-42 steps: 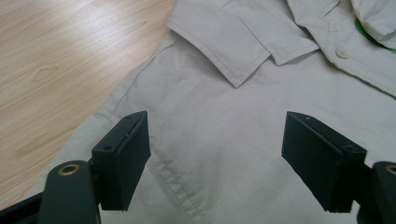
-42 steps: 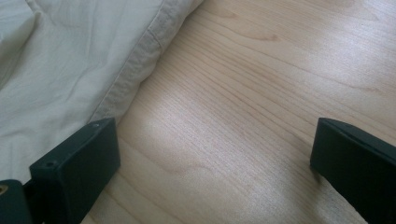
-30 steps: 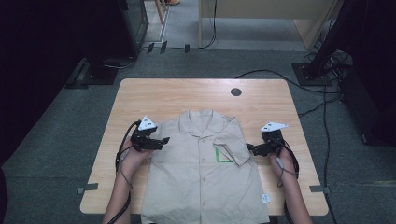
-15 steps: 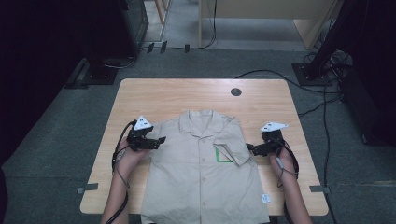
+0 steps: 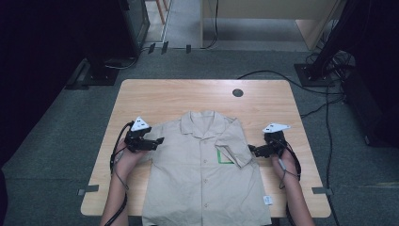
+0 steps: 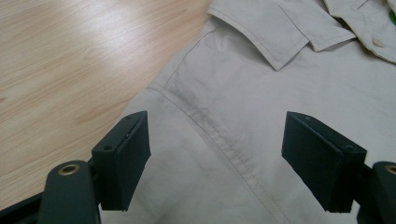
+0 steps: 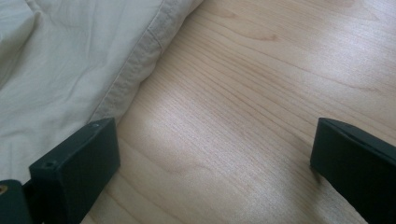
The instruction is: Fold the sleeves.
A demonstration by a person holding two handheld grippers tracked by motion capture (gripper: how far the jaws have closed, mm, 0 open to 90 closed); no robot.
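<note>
A beige short-sleeved shirt point(image 5: 204, 174) lies flat, front up and buttoned, on the wooden worktop point(image 5: 188, 96), collar toward the far edge and hem reaching the near edge. Its sleeve on the person's right is folded in over the chest, partly covering a green-outlined pocket point(image 5: 225, 157). The left gripper point(image 5: 157, 141) hovers at the shirt's left shoulder, jaws spread wide; in the left gripper view they straddle the shoulder seam point(image 6: 219, 140), with the collar point(image 6: 280, 32) beyond. The right gripper point(image 5: 252, 150) sits just beside the folded sleeve, jaws also spread wide; in the right gripper view one jaw stands at the sleeve's hemmed edge point(image 7: 135, 65), the other over bare wood.
</note>
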